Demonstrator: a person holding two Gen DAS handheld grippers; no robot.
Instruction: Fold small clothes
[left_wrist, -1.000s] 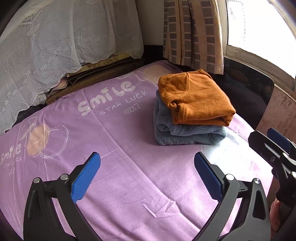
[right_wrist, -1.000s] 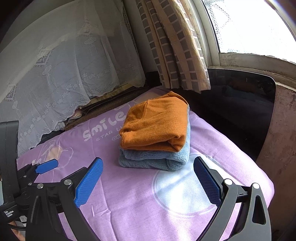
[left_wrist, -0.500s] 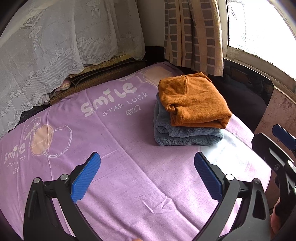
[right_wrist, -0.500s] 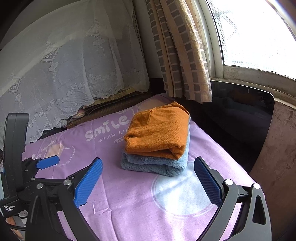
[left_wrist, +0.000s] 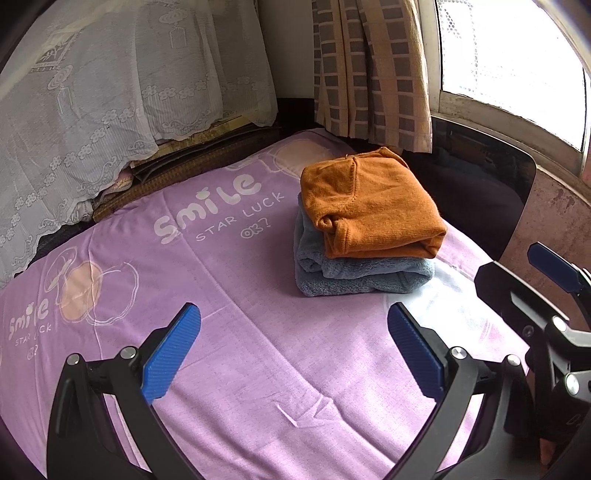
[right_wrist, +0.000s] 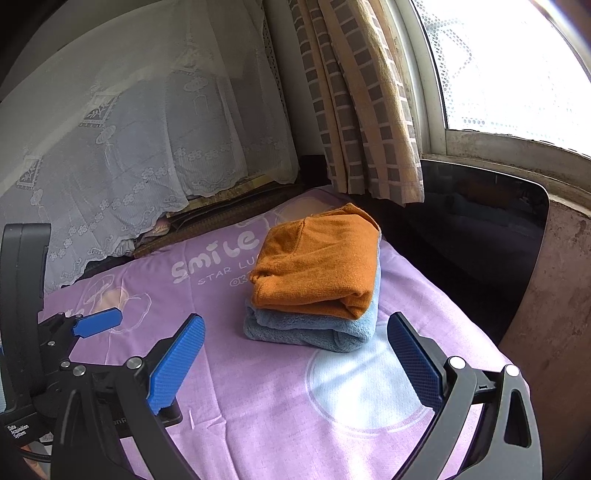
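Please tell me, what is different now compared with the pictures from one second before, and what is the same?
Both grippers drew back from the folded stack: in each wrist view it now looks smaller and farther off. Nothing was gripped or released. The left gripper and right gripper remain open and empty. The orange garment lies as before on the blue garment, on the purple sheet.

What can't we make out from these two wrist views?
- Blue garment: mostly covered by the orange garment stacked on it, both views; type unclear.
- Items under the lace cover: hidden, only edges show.
- Outside the window: overexposed.
- Right gripper in the left view: cut off by the frame edge.
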